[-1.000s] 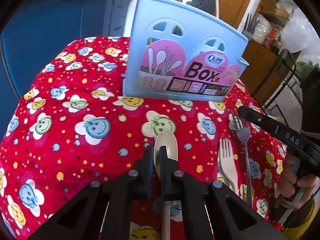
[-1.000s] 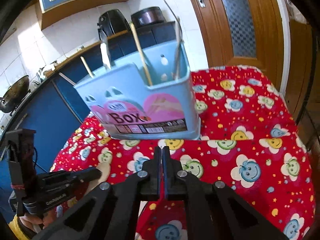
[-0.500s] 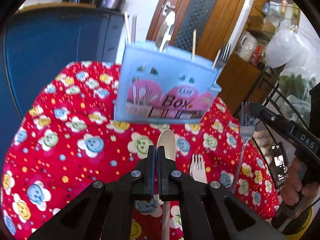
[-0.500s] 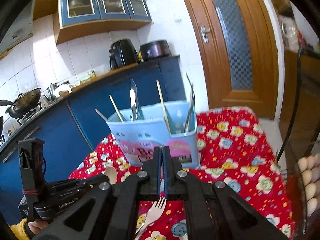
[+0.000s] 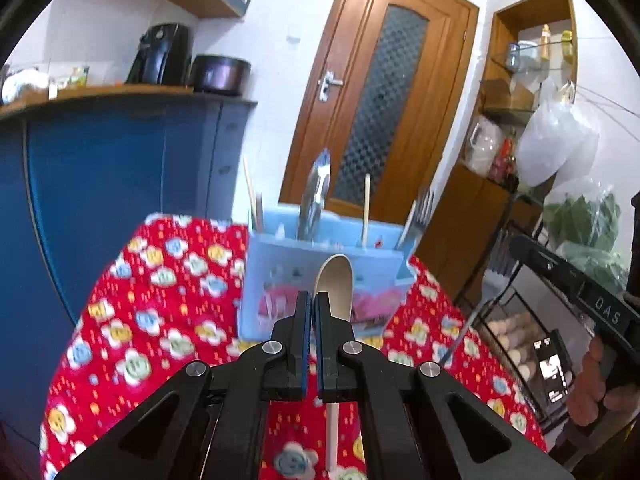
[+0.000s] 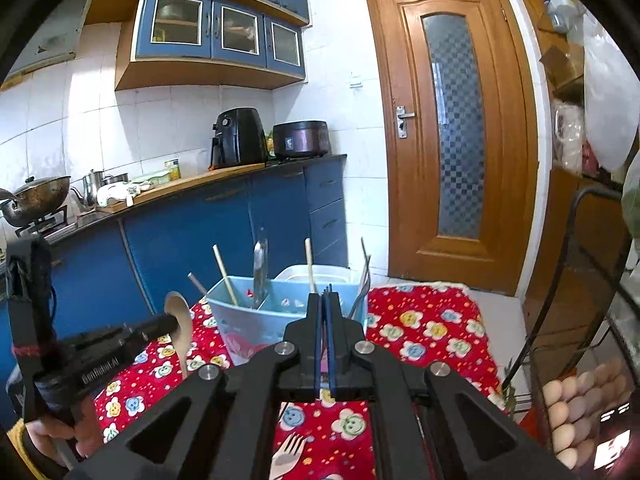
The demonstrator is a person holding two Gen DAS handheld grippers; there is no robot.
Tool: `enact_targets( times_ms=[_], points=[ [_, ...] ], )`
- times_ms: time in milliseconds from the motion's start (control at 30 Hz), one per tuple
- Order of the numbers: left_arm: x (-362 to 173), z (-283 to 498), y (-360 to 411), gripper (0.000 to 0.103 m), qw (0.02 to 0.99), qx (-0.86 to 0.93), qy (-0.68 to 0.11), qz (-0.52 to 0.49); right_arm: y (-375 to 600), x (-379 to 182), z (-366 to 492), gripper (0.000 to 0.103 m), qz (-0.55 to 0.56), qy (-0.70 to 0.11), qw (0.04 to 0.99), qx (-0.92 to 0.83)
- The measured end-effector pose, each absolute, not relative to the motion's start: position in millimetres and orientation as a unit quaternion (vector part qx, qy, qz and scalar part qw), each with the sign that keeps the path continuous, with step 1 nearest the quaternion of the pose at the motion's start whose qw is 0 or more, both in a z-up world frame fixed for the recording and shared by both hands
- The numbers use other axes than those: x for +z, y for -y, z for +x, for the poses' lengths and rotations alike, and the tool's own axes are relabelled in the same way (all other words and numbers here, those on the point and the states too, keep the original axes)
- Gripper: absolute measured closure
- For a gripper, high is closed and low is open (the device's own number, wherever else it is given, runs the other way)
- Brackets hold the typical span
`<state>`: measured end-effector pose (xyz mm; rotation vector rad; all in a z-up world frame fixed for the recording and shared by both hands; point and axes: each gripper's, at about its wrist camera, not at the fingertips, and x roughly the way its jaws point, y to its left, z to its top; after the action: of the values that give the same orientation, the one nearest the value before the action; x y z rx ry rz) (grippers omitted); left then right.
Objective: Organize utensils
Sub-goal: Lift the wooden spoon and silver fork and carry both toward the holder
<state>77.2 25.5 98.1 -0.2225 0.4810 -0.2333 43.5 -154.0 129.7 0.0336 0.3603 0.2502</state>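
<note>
My left gripper (image 5: 311, 300) is shut on a beige spoon (image 5: 334, 282), held above the table with its bowl forward and its handle hanging below the jaws. Just beyond the spoon stands the light blue utensil box (image 5: 280, 276), with several utensils upright in it. In the right wrist view my right gripper (image 6: 323, 300) is shut on a metal fork (image 6: 328, 290); only its tines show above the tips. A pale fork (image 6: 289, 450) lies on the red flowered tablecloth (image 6: 432, 332) beneath that gripper. The left gripper (image 6: 172, 322) with the spoon (image 6: 180, 320) hangs left of the box (image 6: 248, 320).
Behind the box stands a white bucket (image 6: 316, 274). A wire rack with eggs (image 6: 580, 400) stands close on the right of the table. Blue cabinets (image 6: 224, 232) run along the left and a wooden door (image 6: 452, 128) is behind.
Both grippers have risen and tipped up toward level. The spoon has left the cloth in the left gripper, and the metal fork has gone up with the right one.
</note>
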Motion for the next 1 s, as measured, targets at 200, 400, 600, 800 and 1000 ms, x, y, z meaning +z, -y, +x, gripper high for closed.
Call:
enact_targets(
  times_ms=[200, 400, 600, 800, 1000],
  points=[
    [135.0, 88.7, -27.9, 0.102, 0.971, -0.105, -0.192, -0.102, 156.1, 142.8, 49.1, 0.100, 0.005, -0.170, 0.979, 0.114],
    [167.4, 105.5, -30.0, 0.102, 0.980, -0.090, -0.151, -0.097, 159.1, 155.5, 61.3, 0.100, -0.004, -0.163, 0.981, 0.103],
    [195.1, 126.5, -28.0, 0.102, 0.987, -0.072, -0.114, -0.088, 161.8, 171.2, 78.7, 0.100, -0.017, -0.152, 0.984, 0.089],
    [207.0, 150.0, -23.0, 0.102, 0.992, -0.053, -0.093, -0.074, 154.0, 187.1, 98.6, 0.100, -0.047, -0.127, 0.989, 0.064],
    [197.8, 173.2, -23.3, 0.102, 0.992, -0.042, -0.094, -0.074, 140.9, 183.1, 124.2, 0.100, -0.072, -0.123, 0.989, 0.049]
  ],
)
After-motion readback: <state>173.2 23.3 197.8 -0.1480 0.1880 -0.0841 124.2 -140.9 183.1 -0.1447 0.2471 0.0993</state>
